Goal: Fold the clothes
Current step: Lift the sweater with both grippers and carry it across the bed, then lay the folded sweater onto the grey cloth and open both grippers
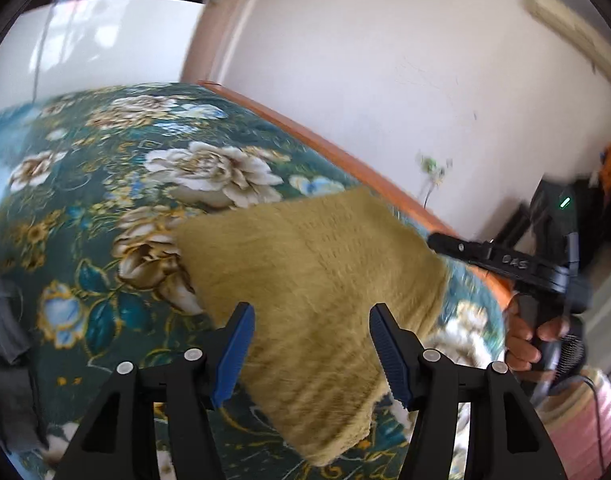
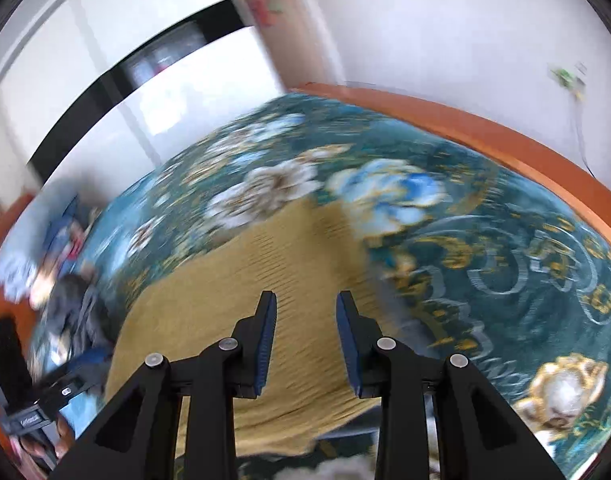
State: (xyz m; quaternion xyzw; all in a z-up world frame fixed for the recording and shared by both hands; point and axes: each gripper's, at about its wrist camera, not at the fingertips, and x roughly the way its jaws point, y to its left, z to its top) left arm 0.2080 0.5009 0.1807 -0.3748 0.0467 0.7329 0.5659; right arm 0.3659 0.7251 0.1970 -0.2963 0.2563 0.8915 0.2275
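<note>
One mustard-yellow knit garment (image 1: 317, 304), ribbed and fuzzy, folded into a rough wedge/rectangle, lies on the bed directly ahead of and under both tongs. Edges soft, one lower corner ragged in the left wrist view; both views motion-blurred.

Left tongs (image 1: 311, 354): blue ribbed pads on black fingers, spread wide, garment seen between the pads; holding nothing, contact with the knit can't be told. Right tongs (image 2: 305, 344): same blue pads, parted to a moderate gap, narrower than the left, nothing clamped, knit fabric (image 2: 241, 320) showing through the gap and to the left of it.

Bedspread (image 1: 105, 200) beneath: plush teal with large cream and blue flowers and gold scrollwork, spreading out ahead of both tongs. Orange wooden bed frame (image 1: 305, 136) runs along the far-right side, white wall (image 1: 385, 60) behind. Dark grey clothing pile (image 2: 73, 312) lies far left of the right tongs.
</note>
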